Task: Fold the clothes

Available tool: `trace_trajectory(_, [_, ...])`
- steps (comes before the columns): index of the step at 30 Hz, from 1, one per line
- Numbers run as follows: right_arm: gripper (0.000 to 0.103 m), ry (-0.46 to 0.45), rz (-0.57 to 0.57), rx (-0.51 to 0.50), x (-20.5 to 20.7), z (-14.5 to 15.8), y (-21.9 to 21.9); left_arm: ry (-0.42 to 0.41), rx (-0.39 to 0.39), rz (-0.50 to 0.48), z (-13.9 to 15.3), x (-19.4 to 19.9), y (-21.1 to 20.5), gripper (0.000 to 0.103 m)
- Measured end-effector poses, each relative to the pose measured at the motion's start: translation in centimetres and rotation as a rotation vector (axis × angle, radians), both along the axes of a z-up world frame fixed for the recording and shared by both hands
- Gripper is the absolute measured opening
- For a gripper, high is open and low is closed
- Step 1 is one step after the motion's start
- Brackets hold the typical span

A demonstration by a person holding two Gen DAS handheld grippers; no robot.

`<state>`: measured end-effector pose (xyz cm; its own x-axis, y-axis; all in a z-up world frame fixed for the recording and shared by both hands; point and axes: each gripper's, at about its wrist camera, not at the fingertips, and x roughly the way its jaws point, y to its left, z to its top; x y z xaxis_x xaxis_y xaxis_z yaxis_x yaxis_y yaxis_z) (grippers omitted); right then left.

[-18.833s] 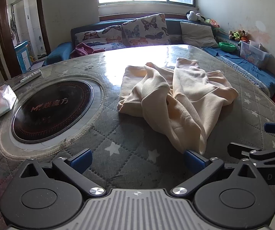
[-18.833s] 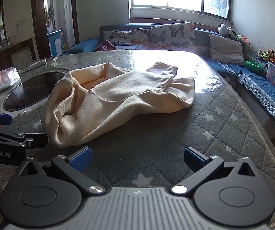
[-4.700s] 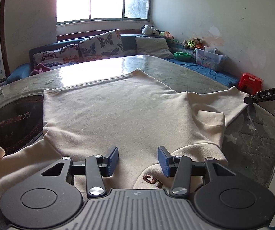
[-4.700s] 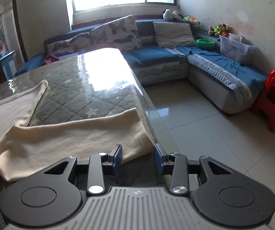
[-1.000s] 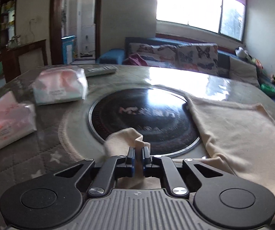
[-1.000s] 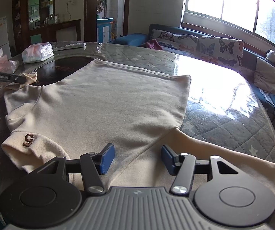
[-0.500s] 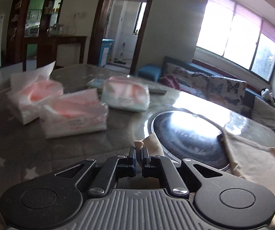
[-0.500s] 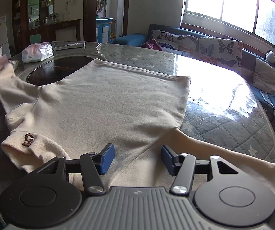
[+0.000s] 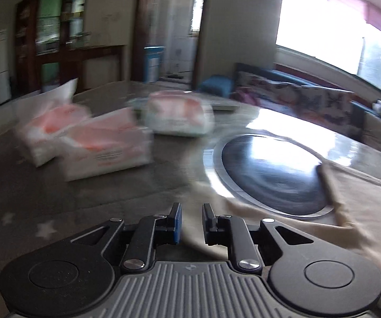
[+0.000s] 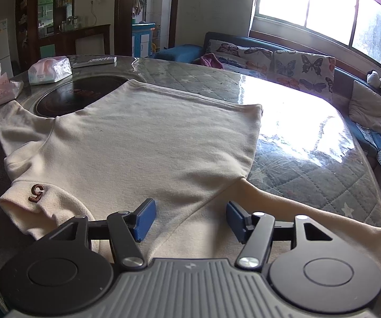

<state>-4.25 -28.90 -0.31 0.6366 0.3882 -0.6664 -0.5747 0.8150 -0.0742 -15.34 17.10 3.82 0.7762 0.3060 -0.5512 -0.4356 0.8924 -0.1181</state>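
Left wrist — blurred | left gripper (image 9: 191,221) just parted, empty | right gripper (image 10: 188,220) wide

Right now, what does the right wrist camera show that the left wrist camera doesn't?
Only the right wrist view shows the whole sweater spread flat, the number patch by its collar, and the open right gripper over it. Only the left wrist view, blurred, shows the left gripper, its jaws just opened with nothing between them. Both show the cooktop, tissue packs and sofa.
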Motion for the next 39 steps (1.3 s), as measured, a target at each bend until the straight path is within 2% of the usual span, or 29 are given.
trace_trajectory(3, [0.063, -0.001, -0.004, 0.003, 0.0, 0.0, 0.0, -0.014, -0.05, -0.165, 0.0, 1.6, -3.4, 0.018])
trace_trajectory(6, [0.067, 0.0, -0.009, 0.008, 0.0, -0.1, -0.1, -0.009, -0.101, -0.285, -0.4, 3.7, -6.3, 0.018])
trace_trajectory(11, [0.069, 0.002, -0.015, 0.016, 0.1, -0.1, -0.2, -0.023, -0.165, -0.42, -1.2, 6.4, -9.4, 0.017])
trace_trajectory(16, [0.07, 0.004, -0.016, 0.022, 0.1, -0.2, -0.3, 0.012, -0.182, -0.391, -2.4, 8.0, -9.3, 0.017])
trace_trajectory(23, [0.074, 0.005, -0.019, 0.028, 0.1, -0.3, -0.4, -0.006, -0.215, -0.348, -3.0, 6.8, -6.2, 0.017])
trace_trajectory(27, [0.075, 0.005, -0.017, 0.03, 0.2, -0.3, -0.4, -0.012, -0.209, -0.312, -2.8, 6.0, -4.6, 0.018])
trace_trajectory(31, [0.077, 0.005, -0.014, 0.03, 0.2, -0.3, -0.4, 0.008, -0.155, -0.256, -2.7, 5.0, -3.1, 0.018])
trace_trajectory(36, [0.083, 0.012, -0.012, 0.046, 0.3, -0.5, -0.6, 0.061, 0.011, -0.186, -2.3, 4.1, -2.4, 0.021])
trace_trajectory(37, [0.088, 0.009, -0.01, 0.048, 0.3, -0.6, -0.6, 0.078, 0.054, -0.173, -2.4, 4.0, -2.3, 0.022])
trace_trajectory(39, [0.092, 0.004, -0.007, 0.053, 0.2, -0.8, -0.8, 0.084, 0.072, -0.167, -2.5, 3.6, -1.6, 0.022])
